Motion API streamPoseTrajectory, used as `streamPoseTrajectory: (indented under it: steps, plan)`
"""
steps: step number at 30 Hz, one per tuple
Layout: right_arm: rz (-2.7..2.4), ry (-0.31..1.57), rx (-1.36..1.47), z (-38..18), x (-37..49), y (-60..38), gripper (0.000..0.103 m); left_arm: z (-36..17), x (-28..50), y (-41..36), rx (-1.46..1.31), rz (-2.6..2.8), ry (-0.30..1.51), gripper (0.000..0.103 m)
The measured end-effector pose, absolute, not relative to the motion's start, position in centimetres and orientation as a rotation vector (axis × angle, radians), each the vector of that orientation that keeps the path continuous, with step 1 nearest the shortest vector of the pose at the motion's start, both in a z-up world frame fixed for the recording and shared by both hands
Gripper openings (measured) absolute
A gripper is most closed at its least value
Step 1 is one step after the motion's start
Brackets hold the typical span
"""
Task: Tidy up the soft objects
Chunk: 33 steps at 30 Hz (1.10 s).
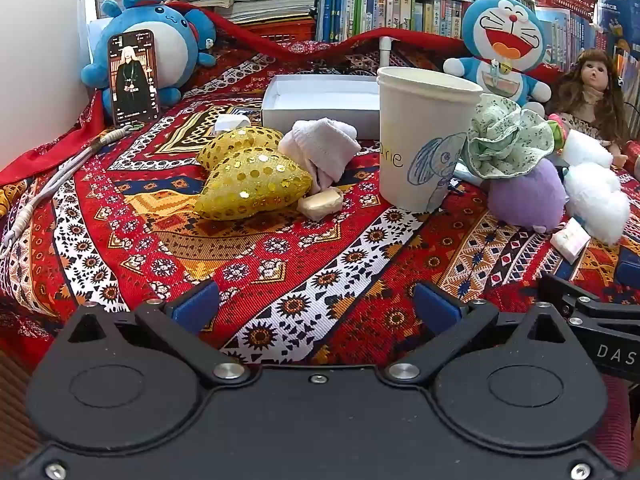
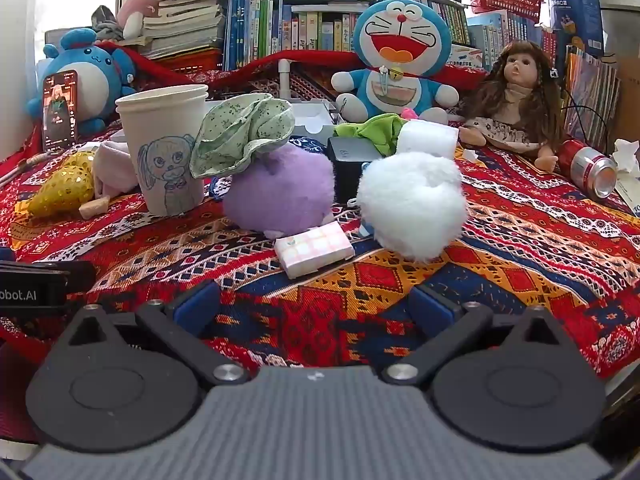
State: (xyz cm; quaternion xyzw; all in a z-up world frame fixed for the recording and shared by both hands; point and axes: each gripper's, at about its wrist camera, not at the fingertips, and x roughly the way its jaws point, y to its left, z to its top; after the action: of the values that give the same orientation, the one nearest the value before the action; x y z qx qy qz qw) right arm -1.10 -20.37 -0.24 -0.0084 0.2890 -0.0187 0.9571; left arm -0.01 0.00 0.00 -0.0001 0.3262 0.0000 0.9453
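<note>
A: How many soft things are on the patterned cloth?

B: Two gold sequin hearts at eleven o'clock of the left gripper, one white sock bundle touching them, one purple plush, one white fluff ball at twelve of the right gripper.

A: Grippers?

B: Both spread wide, holding nothing. One paper cup stands upright.

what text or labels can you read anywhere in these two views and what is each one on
"DAS", cut off by the frame edge: on the right gripper, seen in the left wrist view.
"obot.AI", start cut off: on the left gripper, seen in the right wrist view.
"are", first letters unclear: handwritten on the paper cup.
Book spines: print too small to read.
Phone screen: text too small to read.
Tissue pack: no readable text.
</note>
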Motion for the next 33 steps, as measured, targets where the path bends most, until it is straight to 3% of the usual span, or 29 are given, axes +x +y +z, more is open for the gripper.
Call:
streamPoseTrajectory:
  steps: [33]
  plan:
    - [-0.037,0.592,-0.019,-0.21,-1.05,-20.42,0.103,-0.01,-0.01,0.0,-0.001,-0.001,0.67,0.103]
